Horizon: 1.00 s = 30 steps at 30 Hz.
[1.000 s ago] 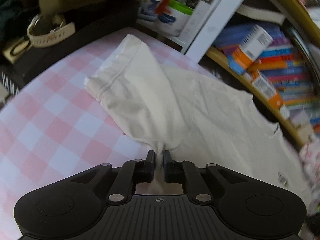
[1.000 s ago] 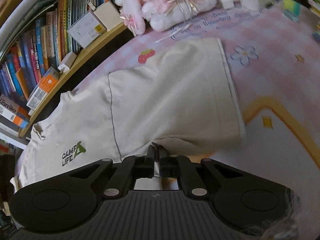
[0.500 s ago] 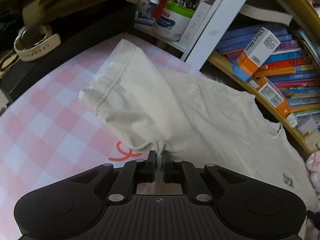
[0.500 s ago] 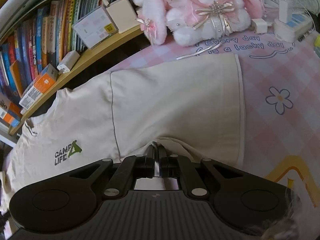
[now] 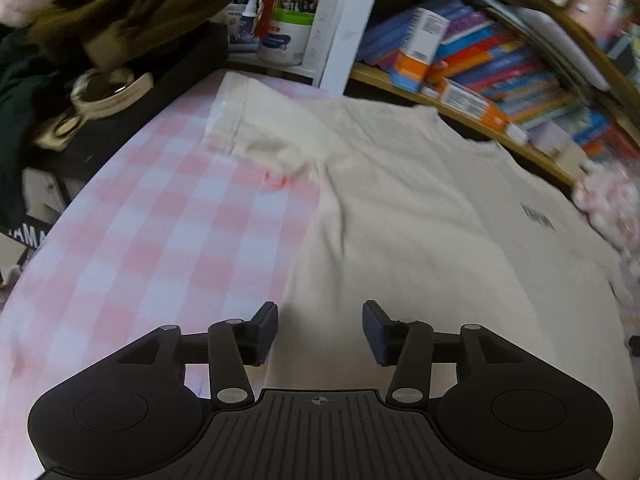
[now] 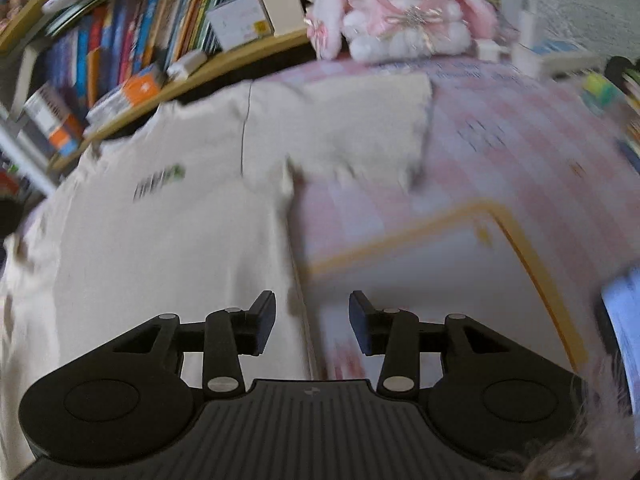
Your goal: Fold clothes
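Both our left gripper (image 5: 320,330) and right gripper (image 6: 312,322) hang spread apart, holding nothing, over the flat cream T-shirt (image 5: 420,216); we pinch seams squarely.

One cream T-shirt (image 5: 420,216), spread on one pink checked cloth (image 5: 132,240). One bunny plush (image 6: 396,8). Two open grippers, left (image 5: 320,330) and right (image 6: 312,322).
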Tool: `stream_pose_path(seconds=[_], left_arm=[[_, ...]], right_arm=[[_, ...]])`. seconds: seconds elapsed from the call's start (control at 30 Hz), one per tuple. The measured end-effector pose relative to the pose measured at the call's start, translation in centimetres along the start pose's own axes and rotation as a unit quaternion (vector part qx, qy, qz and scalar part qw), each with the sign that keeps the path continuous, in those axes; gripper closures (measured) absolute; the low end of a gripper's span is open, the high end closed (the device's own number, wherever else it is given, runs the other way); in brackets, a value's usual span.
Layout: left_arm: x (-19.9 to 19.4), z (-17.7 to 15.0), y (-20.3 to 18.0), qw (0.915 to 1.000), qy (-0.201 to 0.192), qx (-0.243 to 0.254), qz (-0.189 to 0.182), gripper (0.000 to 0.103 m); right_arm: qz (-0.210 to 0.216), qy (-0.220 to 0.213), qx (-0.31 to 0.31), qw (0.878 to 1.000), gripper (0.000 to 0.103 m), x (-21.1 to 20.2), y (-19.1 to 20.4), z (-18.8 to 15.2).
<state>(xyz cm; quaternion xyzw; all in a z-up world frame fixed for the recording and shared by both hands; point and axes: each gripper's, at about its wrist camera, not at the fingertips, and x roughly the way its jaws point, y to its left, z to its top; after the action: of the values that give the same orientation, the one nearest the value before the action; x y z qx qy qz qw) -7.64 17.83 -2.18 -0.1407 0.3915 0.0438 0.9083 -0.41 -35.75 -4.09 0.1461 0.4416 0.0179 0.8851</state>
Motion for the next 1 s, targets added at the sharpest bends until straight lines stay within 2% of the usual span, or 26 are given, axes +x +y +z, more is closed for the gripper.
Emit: stream_pose_path(seconds=[0.17, 0.33, 0.47, 0.5, 0.53, 0.57, 0.67, 0.77, 1.0], left_arm=[[-4.7, -4.8, 0.4, 0.9991, -0.001, 0.043, 0.001, 0.055], [-6.7, -7.4, 1.5, 0.9991, 0.003, 0.042, 0.006, 0.057], [-7.4, -8.8, 1.7, 0.9995, 0.005, 0.032, -0.005, 0.062], [-7.4, -9.1, 1.6, 0.9995, 0.006, 0.032, -0.003, 0.078], [-7.4, -9.4, 1.5, 0.9994, 0.006, 0.033, -0.002, 0.093], [-7.5, -9.7, 1.4, 0.9994, 0.007, 0.033, 0.0, 0.099], [-7.7, -10.3, 1.4, 0.9997, 0.01, 0.022, -0.003, 0.1], [-8.2, -10.8, 1.3, 0.9997, 0.013, 0.02, -0.008, 0.1], [-8.2, -10.9, 1.4, 0.9996, 0.014, 0.022, -0.012, 0.098]], right_arm=[[-0.015, 0.002, -0.027, 1.0, 0.064, -4.8, 0.2, -7.0], [-0.037, -0.001, -0.048, 0.998, 0.064, -7.6, 0.8, -12.1], [-0.062, -0.013, -0.049, 0.997, 0.077, -9.0, 0.9, -14.7], [-0.062, -0.015, -0.047, 0.997, 0.079, -9.3, 0.9, -15.2], [-0.063, -0.016, -0.047, 0.997, 0.087, -9.5, 0.9, -15.5], [-0.064, -0.016, -0.05, 0.997, 0.095, -9.7, 0.9, -15.8], [-0.065, -0.018, -0.055, 0.996, 0.099, -9.9, 0.8, -15.9], [-0.086, -0.028, -0.045, 0.995, 0.1, -10.1, 0.2, -15.9], [-0.088, -0.028, -0.045, 0.995, 0.1, -10.1, 0.3, -16.0]])
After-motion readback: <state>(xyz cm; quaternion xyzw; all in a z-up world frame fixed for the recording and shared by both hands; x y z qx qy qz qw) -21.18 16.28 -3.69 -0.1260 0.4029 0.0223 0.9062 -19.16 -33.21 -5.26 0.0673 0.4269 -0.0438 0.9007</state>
